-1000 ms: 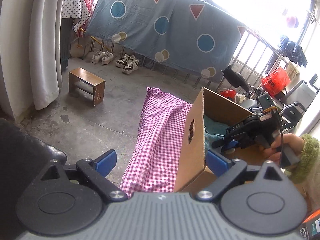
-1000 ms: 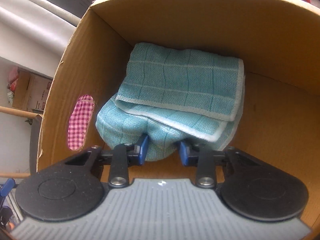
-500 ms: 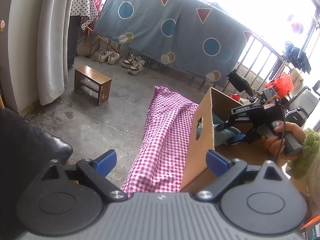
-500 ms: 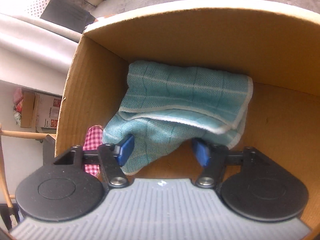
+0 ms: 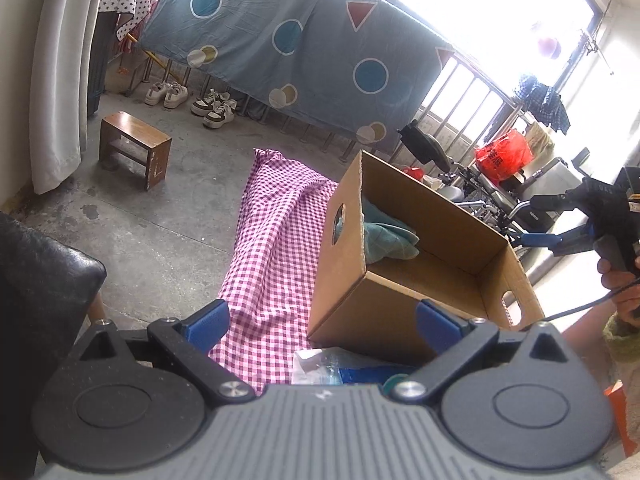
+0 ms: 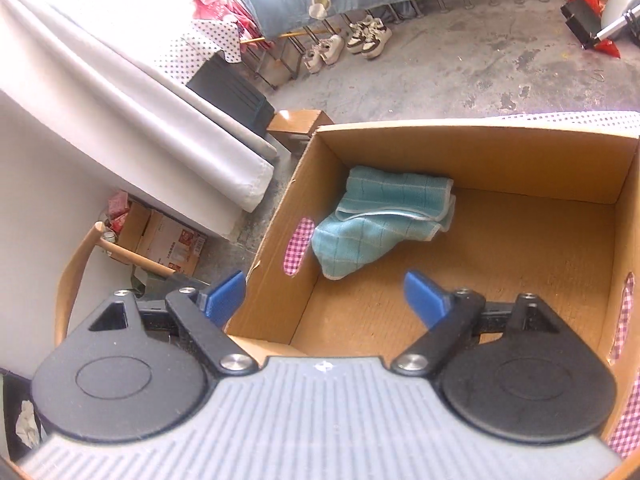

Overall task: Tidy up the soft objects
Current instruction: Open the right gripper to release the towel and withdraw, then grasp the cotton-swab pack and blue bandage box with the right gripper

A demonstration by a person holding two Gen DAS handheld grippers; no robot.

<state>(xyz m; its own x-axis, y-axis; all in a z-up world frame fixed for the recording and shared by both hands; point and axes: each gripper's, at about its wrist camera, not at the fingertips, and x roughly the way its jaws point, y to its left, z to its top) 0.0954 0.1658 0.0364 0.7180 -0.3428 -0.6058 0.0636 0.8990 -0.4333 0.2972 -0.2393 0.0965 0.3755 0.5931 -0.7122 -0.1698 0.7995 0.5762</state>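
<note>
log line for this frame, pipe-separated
phase: towel placed | teal towel: lying in cardboard box, left corner | right gripper: open, above box, empty | left gripper: open, empty

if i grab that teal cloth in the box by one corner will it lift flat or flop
Probably flop: the teal cloth lies folded and slumped in soft layers in a corner of the cardboard box, so it should unfold and dangle. It looks thin, likely light. Its woven texture should grip well between the fingers.

Open-top cardboard box: teal towel fills far-left corner; rest of floor bare, walls hem tongs' access from sides.
</note>
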